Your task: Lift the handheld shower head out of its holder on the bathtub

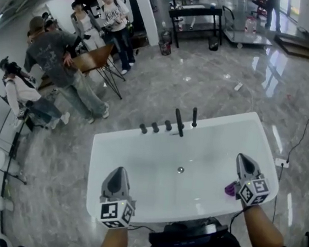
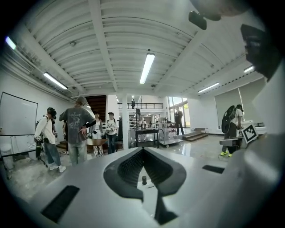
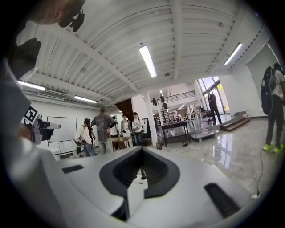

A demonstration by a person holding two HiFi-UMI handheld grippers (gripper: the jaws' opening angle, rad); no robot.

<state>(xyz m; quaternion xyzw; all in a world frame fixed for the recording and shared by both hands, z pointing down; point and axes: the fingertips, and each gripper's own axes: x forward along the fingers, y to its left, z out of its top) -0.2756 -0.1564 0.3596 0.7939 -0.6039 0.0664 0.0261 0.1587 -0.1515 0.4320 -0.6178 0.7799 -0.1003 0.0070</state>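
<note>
1. Black handheld shower head [image 1: 194, 117] stands upright in its holder on the far rim of the bathtub [image 1: 218, 147], at the right end of a row of black fittings [image 1: 155, 127], just beside the spout [image 1: 179, 123].
2. The tub is white, with the drain [image 1: 180, 170] mid-bottom.
3. The left tool [image 1: 119, 171] is over the near rim on the left side, jaws clenched tip to tip with nothing between them, well apart from the shower head.
4. The right tool [image 1: 243, 157] is over the tub's near right part, also clenched and empty. A small purple thing [image 1: 230, 188] sits just beside it; I can't tell what it is.
5. Glossy grey floor [image 1: 215, 77] surrounds the tub. A group of people [image 1: 67, 66] stands far left, and there is a black desk [image 1: 195, 9] at the back.
</note>
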